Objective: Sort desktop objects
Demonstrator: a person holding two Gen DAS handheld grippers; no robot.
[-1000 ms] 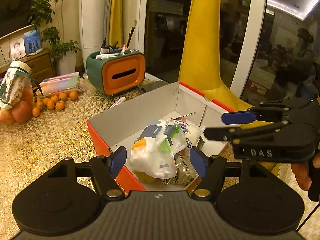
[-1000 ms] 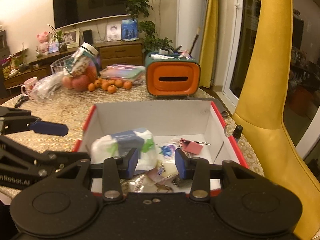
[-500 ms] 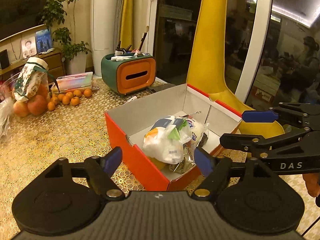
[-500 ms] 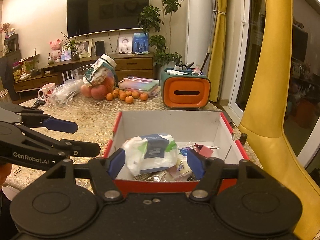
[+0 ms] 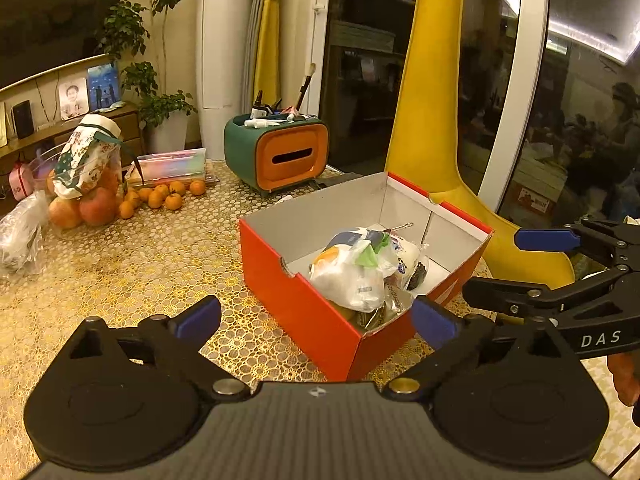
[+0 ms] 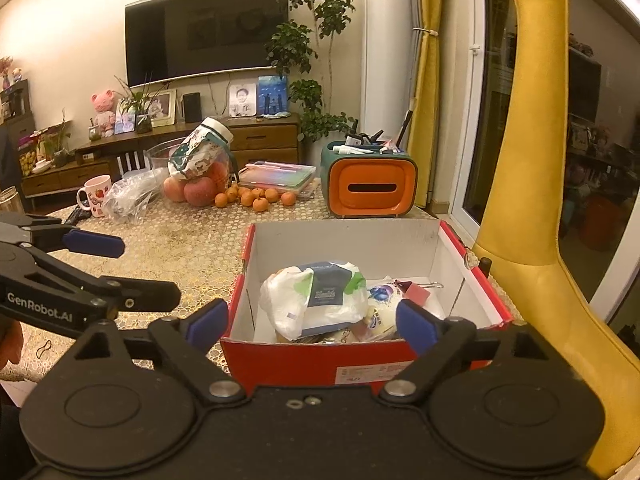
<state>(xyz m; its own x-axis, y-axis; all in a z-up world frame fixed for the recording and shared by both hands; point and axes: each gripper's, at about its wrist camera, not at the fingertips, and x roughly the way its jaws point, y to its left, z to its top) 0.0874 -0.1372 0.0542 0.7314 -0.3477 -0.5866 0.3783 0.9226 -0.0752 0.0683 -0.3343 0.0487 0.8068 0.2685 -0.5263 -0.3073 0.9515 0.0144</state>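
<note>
Box (image 6: 362, 368) is the landmark here, a red shoebox with a white inside sitting on the gold-patterned tablecloth (image 5: 132, 264), and all the sorted stuff is already in it. Biggest thing inside is a white wipes pack (image 6: 320, 300) lying toward the near-left part of the box, with a couple of small snack packets (image 6: 380, 312) right beside it and a red binder clip (image 6: 416, 290) toward the back. Left gripper (image 5: 316, 320) is hanging in front of the box's near corner, jaws opening wide, nothing between them and clear of the box wall. Right gripper (image 6: 310, 326) sits just in front of the box's near long wall, its jaws also opening, empty; from its own camera the wipes pack shows in the gap between the blue pads, but it lies beyond them, inside the box, not touched. Behind the box there's a green and orange tissue holder (image 6: 370, 184), and to the left of that a row of small oranges (image 6: 256, 198) next to some apples (image 6: 192, 190). Yellow chair (image 6: 536, 200) stands right of the box.
</note>
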